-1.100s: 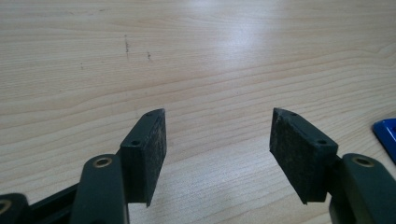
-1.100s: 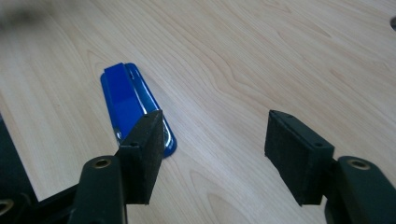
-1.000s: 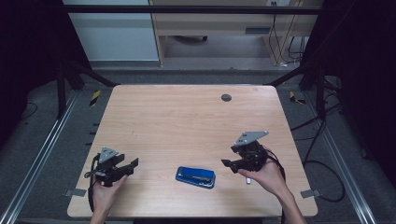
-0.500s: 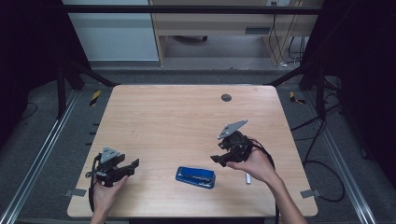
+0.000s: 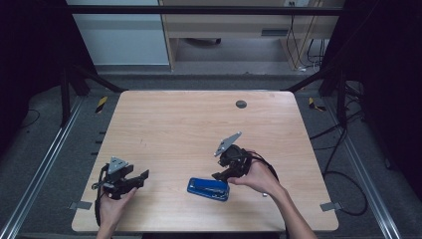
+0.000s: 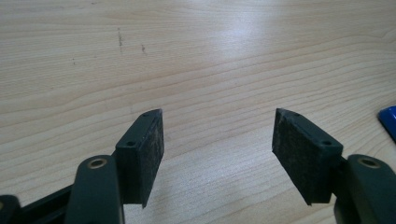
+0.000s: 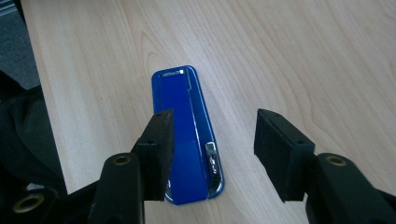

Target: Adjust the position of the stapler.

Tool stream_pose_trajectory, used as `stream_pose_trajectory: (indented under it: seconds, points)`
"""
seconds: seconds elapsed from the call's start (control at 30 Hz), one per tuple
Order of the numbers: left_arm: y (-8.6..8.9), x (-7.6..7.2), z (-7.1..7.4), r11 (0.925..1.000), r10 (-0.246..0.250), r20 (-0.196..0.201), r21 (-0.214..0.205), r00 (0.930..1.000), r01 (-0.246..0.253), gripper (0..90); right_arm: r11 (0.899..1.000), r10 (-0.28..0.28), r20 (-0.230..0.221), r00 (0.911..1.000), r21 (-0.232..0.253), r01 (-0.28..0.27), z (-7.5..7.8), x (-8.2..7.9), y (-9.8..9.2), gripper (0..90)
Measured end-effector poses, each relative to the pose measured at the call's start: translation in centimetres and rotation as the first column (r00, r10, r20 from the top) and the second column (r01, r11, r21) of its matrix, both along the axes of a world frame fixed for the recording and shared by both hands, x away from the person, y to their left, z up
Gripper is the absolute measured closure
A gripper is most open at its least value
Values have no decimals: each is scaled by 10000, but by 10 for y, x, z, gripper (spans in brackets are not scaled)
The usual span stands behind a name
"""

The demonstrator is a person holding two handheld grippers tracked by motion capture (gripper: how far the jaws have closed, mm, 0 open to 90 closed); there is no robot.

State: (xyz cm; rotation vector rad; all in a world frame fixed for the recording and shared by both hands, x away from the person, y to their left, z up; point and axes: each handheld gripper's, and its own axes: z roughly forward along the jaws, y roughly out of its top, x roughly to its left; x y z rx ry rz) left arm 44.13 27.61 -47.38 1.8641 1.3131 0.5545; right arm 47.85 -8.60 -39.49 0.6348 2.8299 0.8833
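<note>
A blue stapler (image 5: pixel 208 188) lies flat on the wooden table (image 5: pixel 189 124) near its front edge. My right gripper (image 5: pixel 222 175) hangs tilted down just over the stapler's right end. In the right gripper view the stapler (image 7: pixel 187 135) lies below the right gripper (image 7: pixel 212 140), partly under one jaw; the jaws have just been closing, and the pads stand apart without touching it. My left gripper (image 5: pixel 142 178) rests low at the front left, open and with nothing in it. In the left gripper view the left gripper (image 6: pixel 217 140) frames bare wood, with a corner of the stapler (image 6: pixel 388 122) at the far right.
A small dark round cap (image 5: pixel 241 104) sits in the table near the far edge. A tiny pale object (image 5: pixel 262 194) lies by the right hand. Metal rails (image 5: pixel 45 164) run along both sides, and cables (image 5: pixel 348 184) trail on the floor at the right.
The right gripper has moved left and nearer across the table and now tilts down over the stapler, its jaws narrower than before. The left gripper and the stapler have stayed put.
</note>
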Motion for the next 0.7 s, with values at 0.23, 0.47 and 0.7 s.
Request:
stream_pose_trajectory:
  seconds: [0.23, 0.47, 0.7]
  points:
    - [-1, 0, 0, 10000, -54, 2, 14, 10000, 54, 341, 9992, 353, -191, 9992, -194, -357, -13, -1, 10, 519]
    - [-1, 1, 0, 9999, -100, -24, 17, 9999, 100, 340, 9930, 1023, -381, 9940, -547, -1043, -30, -3, 19, 521]
    - [-2, 1, -1, 9998, -143, -37, 100, 9999, 143, 340, 9888, 1250, -600, 9903, -749, -1293, -44, -1, 23, 520]
